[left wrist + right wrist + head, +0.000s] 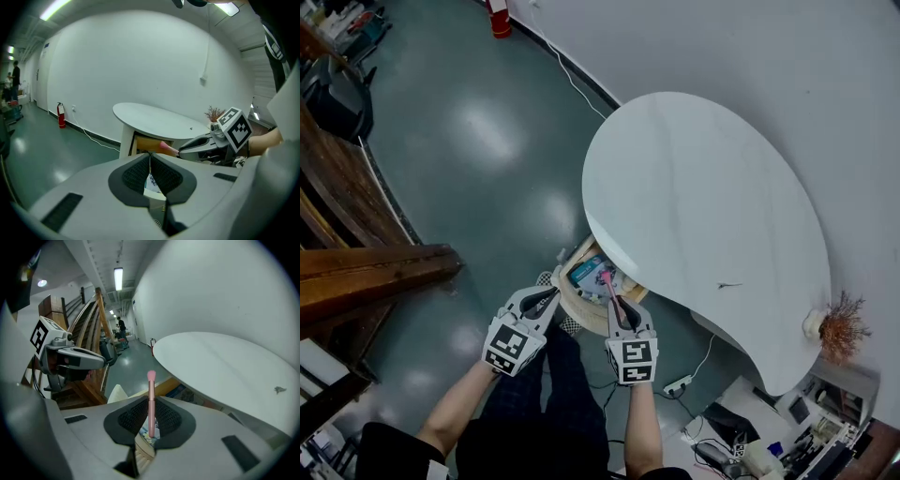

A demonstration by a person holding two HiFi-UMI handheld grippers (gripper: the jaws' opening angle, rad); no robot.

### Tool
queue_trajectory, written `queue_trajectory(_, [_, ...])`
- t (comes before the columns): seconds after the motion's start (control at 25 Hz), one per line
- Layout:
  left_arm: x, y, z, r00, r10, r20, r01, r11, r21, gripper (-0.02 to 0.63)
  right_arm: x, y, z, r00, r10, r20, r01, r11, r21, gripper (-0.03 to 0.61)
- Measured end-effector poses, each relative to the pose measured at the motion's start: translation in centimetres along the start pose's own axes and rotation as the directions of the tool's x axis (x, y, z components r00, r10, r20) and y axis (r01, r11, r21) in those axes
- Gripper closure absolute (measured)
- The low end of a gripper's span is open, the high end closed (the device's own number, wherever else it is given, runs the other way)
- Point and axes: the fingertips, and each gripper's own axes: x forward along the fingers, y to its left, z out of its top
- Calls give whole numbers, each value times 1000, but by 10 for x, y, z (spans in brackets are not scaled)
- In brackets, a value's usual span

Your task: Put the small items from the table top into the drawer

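Two pairs of grey tongs hang just in front of the person's knees. The left tongs (551, 296) are clenched on nothing, their tips meeting. The right tongs (612, 300) grasp a slim pink brush with a tufted tip (151, 398). They pinch it low on the handle, so most of it sticks out ahead, over the open pale wooden drawer (574, 305), which already holds a few colourful things. Held so near its end, the brush could, I'd say, pivot or slip out early and land on the glossy green floor (487, 141) beside the drawer rather than in it. Its long tip might also catch the edge of the white oval bench (703, 197) just above. Farther off, a tiny dark object (729, 284) lies on the bench top, easy to overlook.
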Motion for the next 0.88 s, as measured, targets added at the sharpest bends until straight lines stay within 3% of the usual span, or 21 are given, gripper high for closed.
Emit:
queue_trajectory(0.68, [15, 15, -25, 999, 25, 19, -24, 999, -47, 589, 48, -6, -31, 997, 31, -68, -34, 999, -42, 514])
queue_trajectory(0.88, [15, 20, -40, 1000, 29, -10, -30, 997, -70, 589, 63, -1, -31, 994, 56, -94, -61, 997, -50, 514])
